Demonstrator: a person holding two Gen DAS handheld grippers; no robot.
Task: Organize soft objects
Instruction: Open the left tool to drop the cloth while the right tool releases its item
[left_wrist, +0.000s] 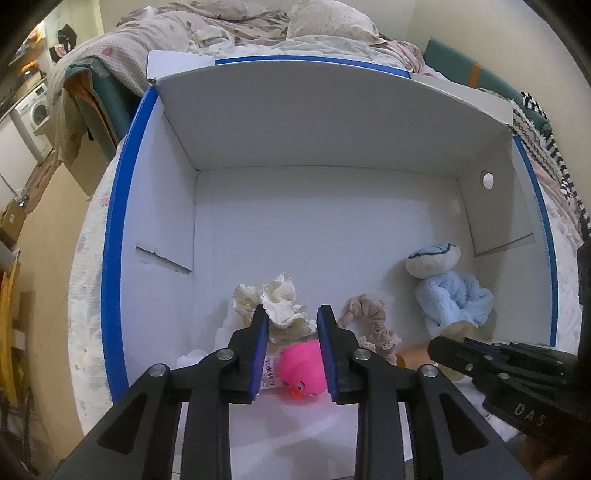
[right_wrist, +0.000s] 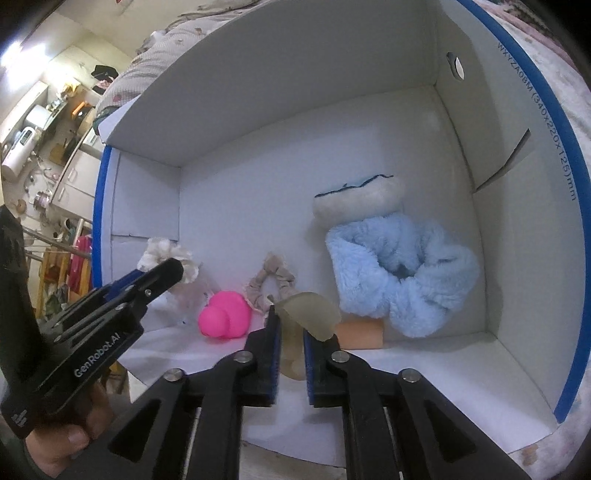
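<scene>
Duck (left_wrist: 304, 367), pink and squashy, lies inside the box (left_wrist: 332, 122) just beside the beige scrunchie (left_wrist: 371, 317); light, so pinch its round body. Left gripper (left_wrist: 293, 349) straddles it, jaws apart. Right gripper (right_wrist: 291, 341) clamps a translucent pad (right_wrist: 308, 312).

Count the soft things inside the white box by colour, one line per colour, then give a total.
Pink: 1, the duck toy
Light blue: 1, the fluffy scrunchie
Beige: 1, the thin scrunchie
Cream: 1, the ruffled scrunchie
Translucent olive: 1, the soft piece between the right gripper fingers
Orange: 1, the block
Total: 6
</scene>
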